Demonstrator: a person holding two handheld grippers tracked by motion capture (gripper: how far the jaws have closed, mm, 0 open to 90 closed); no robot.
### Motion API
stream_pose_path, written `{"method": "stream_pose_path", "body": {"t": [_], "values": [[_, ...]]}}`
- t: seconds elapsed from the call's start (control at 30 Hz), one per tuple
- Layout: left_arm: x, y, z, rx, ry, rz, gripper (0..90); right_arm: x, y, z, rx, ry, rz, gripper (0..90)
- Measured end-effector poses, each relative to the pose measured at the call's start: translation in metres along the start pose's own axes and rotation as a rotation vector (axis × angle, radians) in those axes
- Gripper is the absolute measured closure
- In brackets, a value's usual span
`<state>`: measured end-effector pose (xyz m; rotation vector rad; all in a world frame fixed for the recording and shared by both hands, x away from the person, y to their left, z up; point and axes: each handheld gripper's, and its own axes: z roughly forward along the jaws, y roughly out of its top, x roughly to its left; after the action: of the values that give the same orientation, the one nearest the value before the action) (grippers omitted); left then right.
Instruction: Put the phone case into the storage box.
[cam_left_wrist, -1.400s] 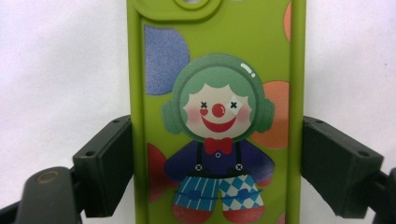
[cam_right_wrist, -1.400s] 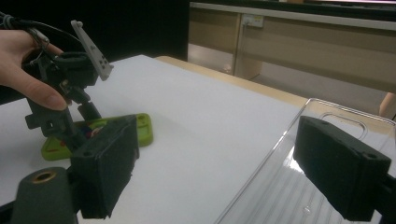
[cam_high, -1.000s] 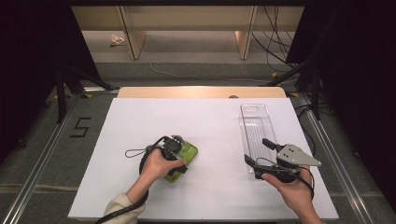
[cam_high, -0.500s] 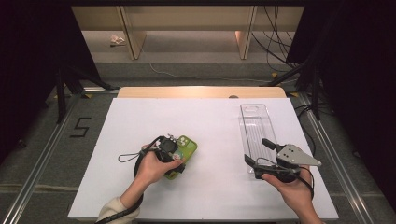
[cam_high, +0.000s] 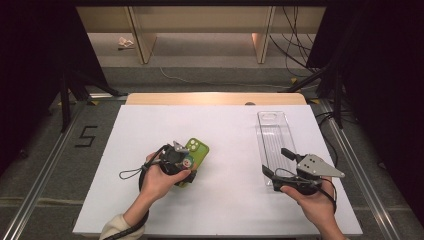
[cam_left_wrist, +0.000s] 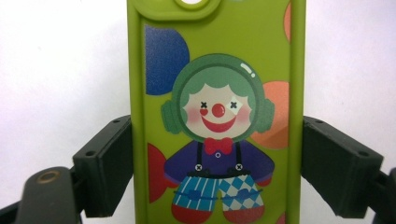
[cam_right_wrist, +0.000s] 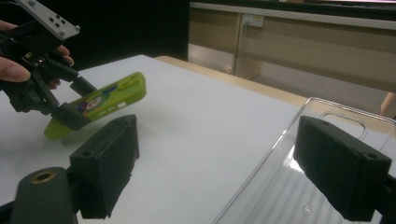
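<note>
Two claws: my left claw (cam_high: 186, 165) clamps the green phone case (cam_high: 194, 152) crosswise, long axis toward the desk's (cam_high: 225, 125) far edge; right claw (cam_high: 275, 162) gapes empty over the clear tray (cam_high: 274, 131).

Clown-printed green phone case (cam_left_wrist: 217, 112), seemingly clear tray (cam_high: 274, 137)

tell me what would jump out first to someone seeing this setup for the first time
The bright green phone case with a cartoon clown printed on it stands out most: the left gripper clamps its long sides and holds it tilted above the white table, left of centre. On the right lies a clear plastic case, with the right gripper at its near end, jaws apart.
</note>
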<state>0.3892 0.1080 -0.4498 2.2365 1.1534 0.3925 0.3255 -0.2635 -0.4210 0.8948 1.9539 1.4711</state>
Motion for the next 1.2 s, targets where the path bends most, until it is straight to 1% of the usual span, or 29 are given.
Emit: {"method": "stream_pose_path", "body": {"t": [0.13, 0.17, 0.3, 0.33, 0.4, 0.43, 0.7, 0.77, 0.83, 0.93, 1.2], "values": [[0.000, -0.001, -0.003, -0.042, 0.004, 0.002, 16.5, 0.000, 0.000, 0.001, 0.000, 0.001, 0.001, 15.3], [0.000, -0.001, -0.003, -0.042, 0.004, 0.002, 16.5, 0.000, 0.000, 0.001, 0.001, 0.001, 0.001, 15.3], [0.003, -0.002, -0.005, -0.080, 0.003, -0.002, 16.5, 0.001, -0.001, 0.001, 0.001, 0.002, 0.001, 15.3], [0.003, -0.002, -0.005, -0.080, 0.003, -0.002, 16.5, 0.001, -0.001, 0.001, 0.001, 0.002, 0.001, 15.3], [0.004, -0.002, -0.006, -0.112, 0.009, -0.007, 16.5, 0.001, -0.001, 0.001, 0.001, 0.002, 0.001, 15.3], [0.005, -0.002, -0.007, -0.116, 0.010, -0.004, 16.5, 0.001, -0.001, 0.001, 0.001, 0.002, 0.001, 15.3], [0.005, -0.002, -0.012, -0.192, 0.025, -0.008, 16.5, 0.000, 0.000, 0.001, -0.003, 0.001, -0.001, 15.2], [0.004, -0.003, -0.013, -0.209, 0.028, -0.001, 16.5, 0.000, 0.000, 0.001, -0.003, 0.001, 0.001, 15.2], [0.004, -0.003, -0.014, -0.212, 0.030, 0.001, 16.5, 0.000, 0.000, 0.001, -0.004, 0.002, 0.001, 15.1], [0.003, -0.003, -0.015, -0.239, 0.031, 0.009, 16.5, 0.001, 0.001, 0.001, -0.003, 0.003, 0.001, 15.0], [0.002, -0.005, -0.017, -0.268, 0.033, 0.015, 16.5, 0.001, 0.003, 0.003, -0.006, 0.009, -0.004, 14.8]]}}
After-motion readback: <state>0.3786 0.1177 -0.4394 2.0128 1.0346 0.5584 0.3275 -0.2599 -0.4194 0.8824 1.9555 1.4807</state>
